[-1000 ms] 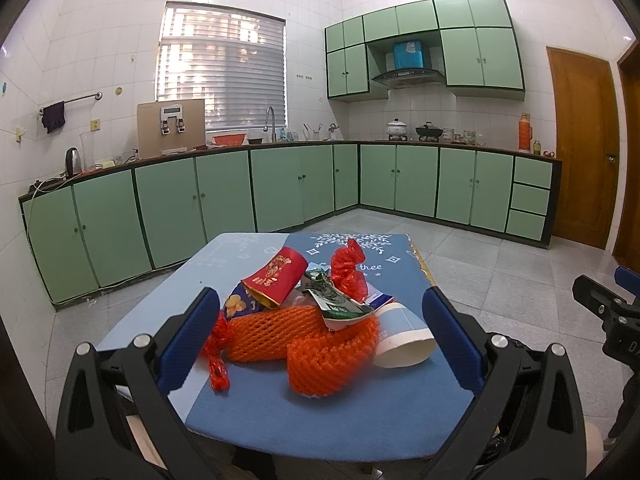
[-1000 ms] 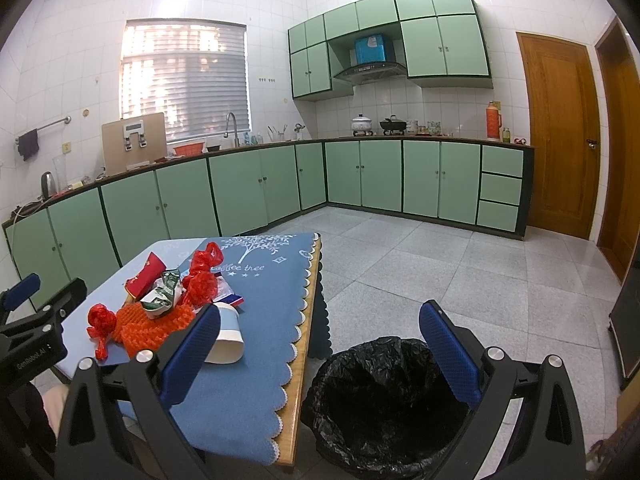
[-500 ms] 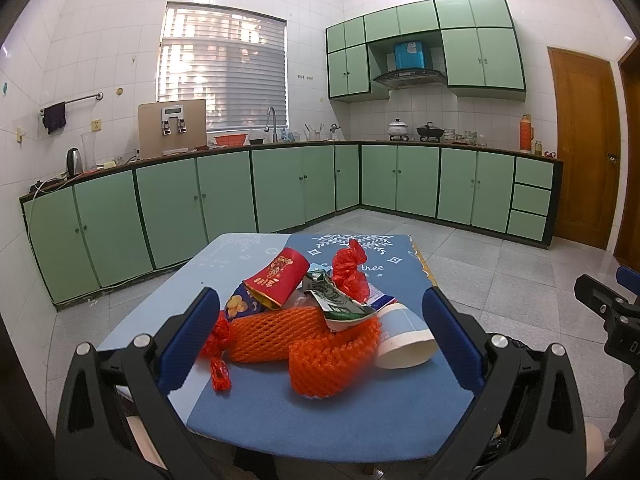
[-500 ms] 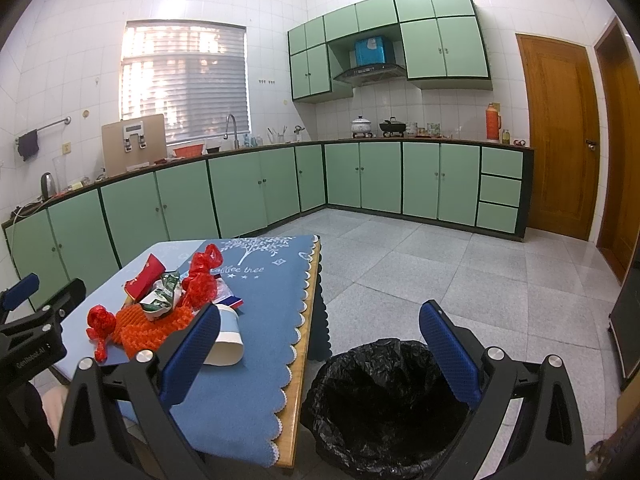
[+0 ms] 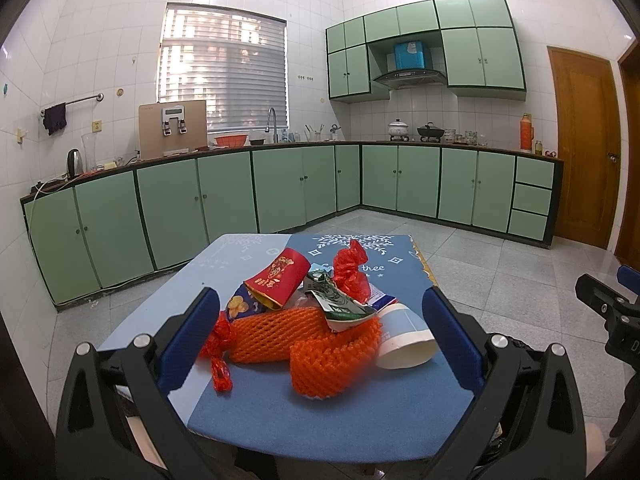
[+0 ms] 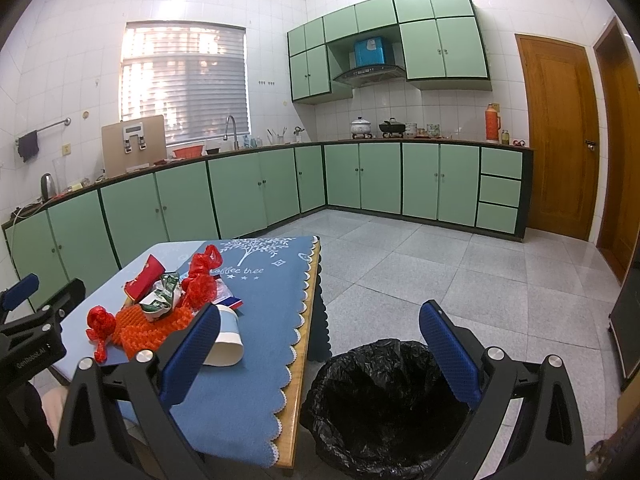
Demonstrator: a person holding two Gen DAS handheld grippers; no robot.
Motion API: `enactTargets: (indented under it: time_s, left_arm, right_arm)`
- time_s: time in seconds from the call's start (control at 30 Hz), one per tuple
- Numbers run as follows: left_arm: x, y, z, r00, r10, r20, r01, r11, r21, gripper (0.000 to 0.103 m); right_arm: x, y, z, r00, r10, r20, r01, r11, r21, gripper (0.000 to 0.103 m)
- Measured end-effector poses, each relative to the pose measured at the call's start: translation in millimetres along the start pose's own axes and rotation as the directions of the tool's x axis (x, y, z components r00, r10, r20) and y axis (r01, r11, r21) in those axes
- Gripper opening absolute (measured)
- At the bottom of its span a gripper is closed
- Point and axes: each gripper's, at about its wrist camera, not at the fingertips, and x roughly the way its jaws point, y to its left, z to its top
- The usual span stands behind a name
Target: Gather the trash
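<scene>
A: Trash pile, position?

B: Heaped on the blue tablecloth (image 5: 320,412), lower centre of the left wrist view. Two orange foam nets (image 5: 276,340) in front, touching. A red packet (image 5: 280,280) leans on top, a green wrapper (image 5: 340,306) beside it, a red plastic twist (image 5: 352,272) behind. A paper cup (image 5: 404,340) lies on its side, touching the right net.

A: Left claw?

B: Left gripper (image 5: 320,336) spread wide, holding nothing. The pile sits between its blue pads in the frame; no contact.

A: Right one?

B: Right gripper (image 6: 320,352) also spread wide, empty. Lower centre of its view: a bin with a black bag (image 6: 380,396) on the floor, just beside the table edge (image 6: 302,360). The pile shows at left of that frame.
</scene>
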Motion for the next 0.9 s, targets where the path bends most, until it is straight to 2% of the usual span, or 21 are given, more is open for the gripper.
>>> enactTargets:
  time_s: [0.63, 0.77, 0.9]
  left_arm:
    - [4.4, 3.4, -1.4, 1.000, 0.013, -0.010, -0.013, 1.000, -0.001, 0.098]
    - [12.1, 11.8, -9.3, 0.999, 0.048, -0.014, -0.048, 0.999, -0.010, 0.098]
    - [23.6, 21.8, -20.8, 0.996, 0.083, -0.033, -0.082, 0.997, 0.006, 0.098]
  right_arm:
    - [8.0, 2.0, -0.9, 1.000, 0.013, -0.008, -0.013, 1.000, 0.000, 0.097]
    - [21.2, 8.9, -6.8, 0.998, 0.045, -0.032, -0.045, 0.999, 0.013, 0.097]
    - [36.5, 21.5, -12.2, 0.995, 0.077, -0.062, -0.077, 0.997, -0.002, 0.091]
